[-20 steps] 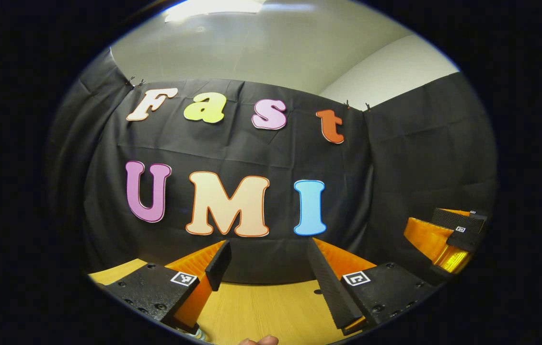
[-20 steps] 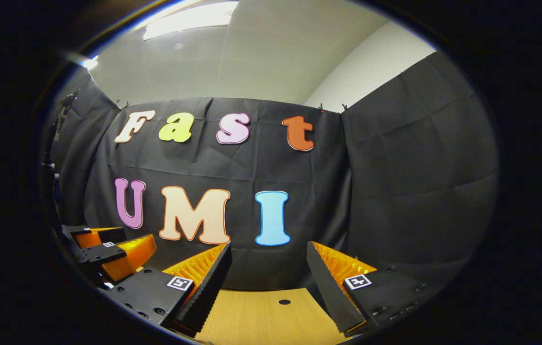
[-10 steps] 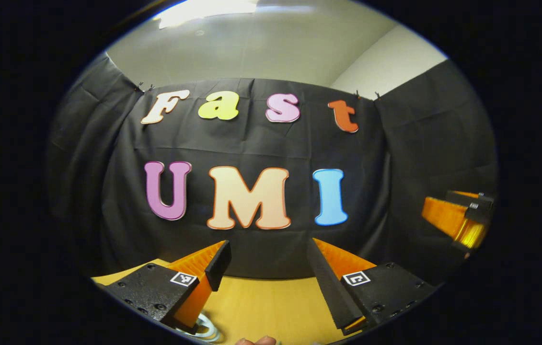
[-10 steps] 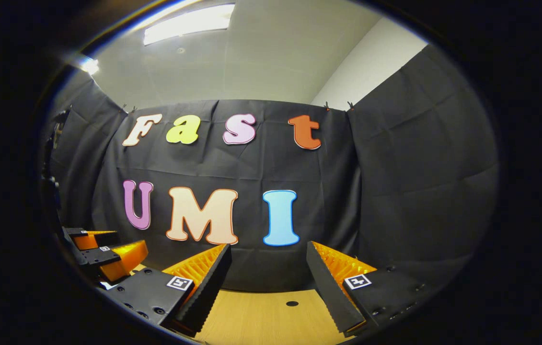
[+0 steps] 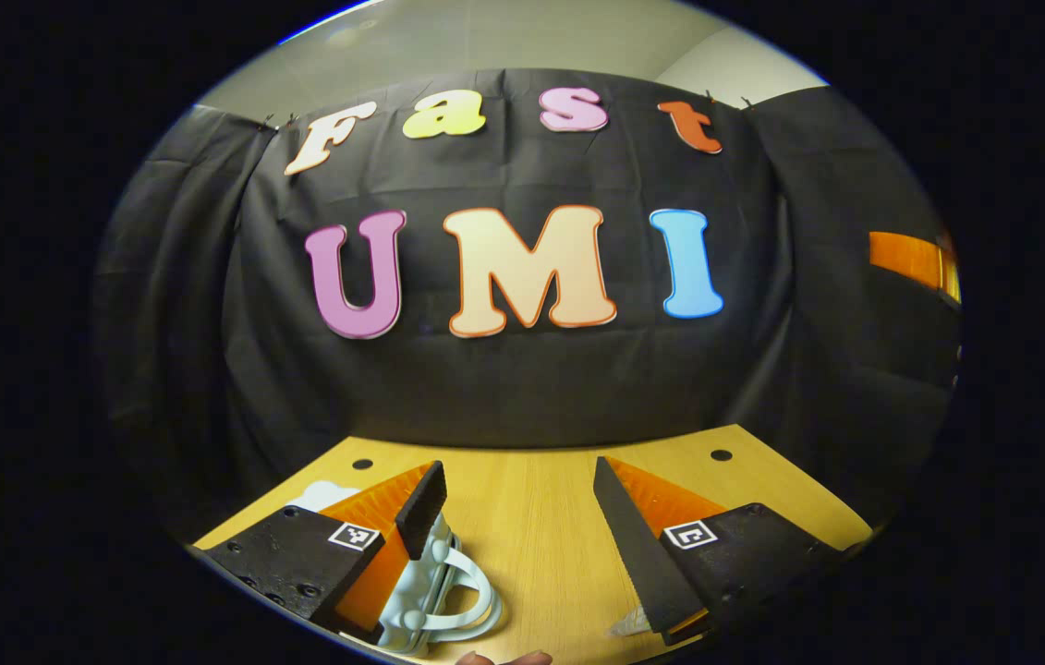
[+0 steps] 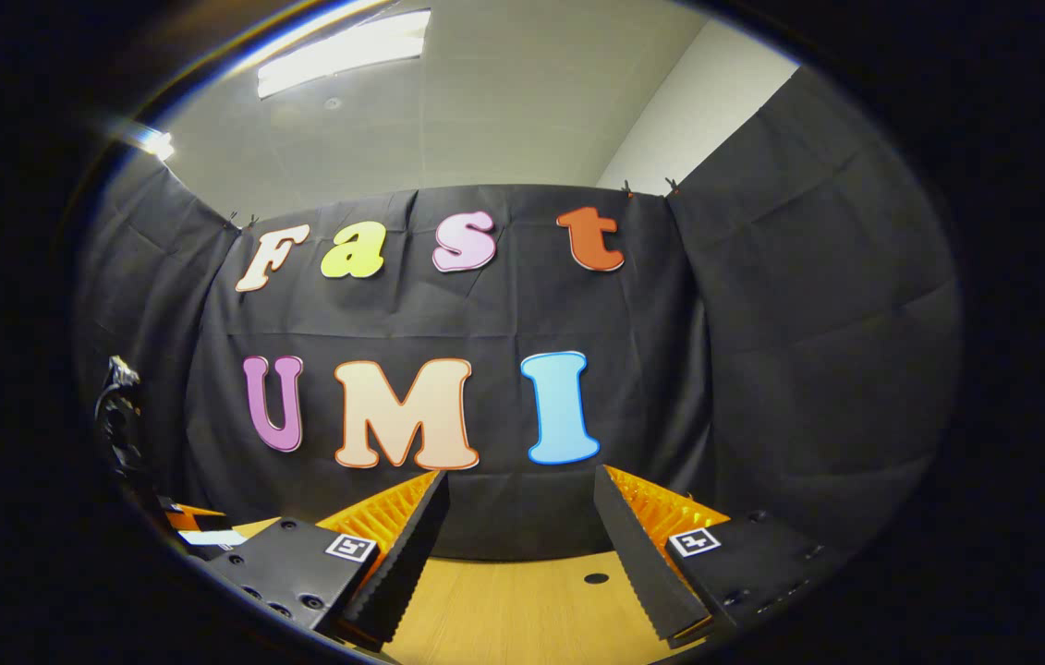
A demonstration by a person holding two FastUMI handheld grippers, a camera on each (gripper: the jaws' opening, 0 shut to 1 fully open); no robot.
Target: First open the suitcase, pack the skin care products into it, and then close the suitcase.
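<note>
On the wooden table (image 5: 531, 517), in the left gripper view, the left hand-held gripper (image 5: 515, 499) is positioned with its fingers spread apart and nothing between them. A pale blue suitcase (image 5: 425, 591) lies on the table at the lower left, partly hidden under the gripper's left finger (image 5: 420, 503); its looped handle (image 5: 471, 596) projects toward the gap between the fingers. Whether the finger touches the suitcase cannot be determined. A small clear item (image 5: 628, 623) lies beside the right finger, too small to identify. At the far right edge, part of the other gripper is visible. In the right gripper view, the right hand-held gripper (image 6: 520, 517) is raised above the table (image 6: 522, 610), fingers apart and empty.
</note>
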